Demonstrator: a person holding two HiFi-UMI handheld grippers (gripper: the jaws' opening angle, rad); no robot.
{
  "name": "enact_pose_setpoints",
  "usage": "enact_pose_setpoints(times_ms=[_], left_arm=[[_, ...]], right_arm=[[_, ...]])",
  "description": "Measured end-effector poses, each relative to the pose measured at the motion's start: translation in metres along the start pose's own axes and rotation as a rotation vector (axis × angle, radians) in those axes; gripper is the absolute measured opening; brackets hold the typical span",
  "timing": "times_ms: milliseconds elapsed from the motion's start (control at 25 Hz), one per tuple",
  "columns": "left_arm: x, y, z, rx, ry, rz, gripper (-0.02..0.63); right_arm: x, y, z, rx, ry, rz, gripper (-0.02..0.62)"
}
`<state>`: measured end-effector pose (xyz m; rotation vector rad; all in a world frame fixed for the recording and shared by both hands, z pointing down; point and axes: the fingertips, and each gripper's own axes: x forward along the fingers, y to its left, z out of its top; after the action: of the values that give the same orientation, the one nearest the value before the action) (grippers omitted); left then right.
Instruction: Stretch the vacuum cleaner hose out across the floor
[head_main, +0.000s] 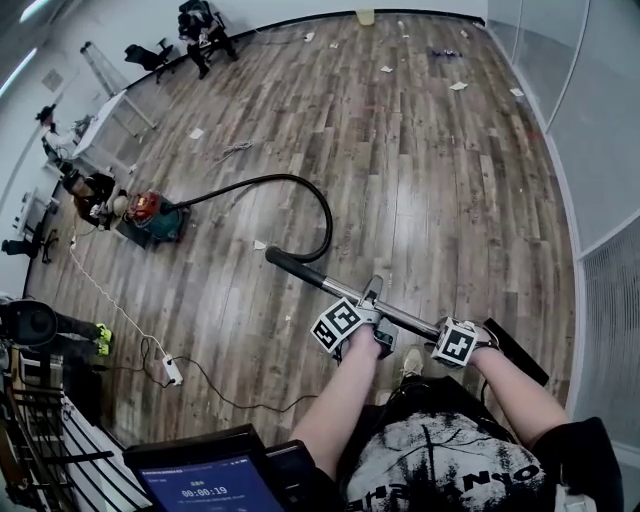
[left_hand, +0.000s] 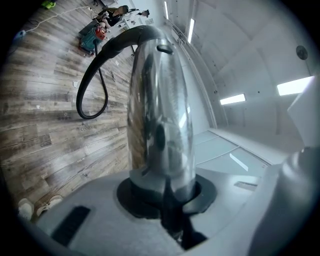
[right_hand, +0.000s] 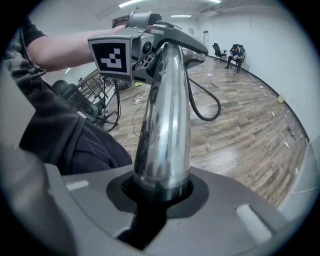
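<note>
The only readable text is a timer, "00:00:19", on the phone screen (head_main: 205, 485) at the near left edge. White lettering on the person's dark shirt (head_main: 440, 470) is too distorted to read.

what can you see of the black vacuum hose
The hose is black, slim and flexible; its surface detail is too small to tell. It lies on the wooden floor and is not straight. From the red and teal vacuum body it runs right, then hooks back in a tight bend to a black cuff on the shiny metal wand. The left claw and right claw are shut on that wand, not on the hose.
</note>
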<state>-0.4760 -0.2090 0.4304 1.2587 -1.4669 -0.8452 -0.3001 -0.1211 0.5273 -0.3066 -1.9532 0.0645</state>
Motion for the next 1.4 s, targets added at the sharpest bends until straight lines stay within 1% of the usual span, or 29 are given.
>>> enact_pose_setpoints(times_ms=[80,160,320,480,720,1080,1400], left_arm=[[-0.021,0.005,-0.007,-0.006,0.000,-0.002,0.055],[-0.040,0.008,-0.016,-0.005,0.011,-0.004,0.055],[-0.066,0.011,-0.042,0.002,0.050,-0.010,0.054],[-0.086,0.011,-0.064,0.002,0.069,-0.018,0.054],[-0.102,0.005,-0.090,-0.007,0.064,-0.023,0.054],[-0.114,-0.011,-0.133,-0.014,0.009,0.000,0.055],[-0.122,-0.021,-0.221,-0.033,-0.043,0.036,0.055]], right_arm=[[0.003,0.016,-0.006,-0.010,0.023,-0.063,0.086],[0.006,0.037,-0.008,-0.001,0.025,-0.092,0.084],[0.010,0.075,-0.027,0.038,0.032,-0.108,0.084],[0.010,0.102,-0.040,0.053,0.028,-0.118,0.083],[0.001,0.122,-0.064,0.047,0.040,-0.116,0.084],[-0.022,0.136,-0.106,-0.003,0.036,-0.084,0.084],[-0.046,0.154,-0.193,-0.053,0.043,-0.048,0.084]])
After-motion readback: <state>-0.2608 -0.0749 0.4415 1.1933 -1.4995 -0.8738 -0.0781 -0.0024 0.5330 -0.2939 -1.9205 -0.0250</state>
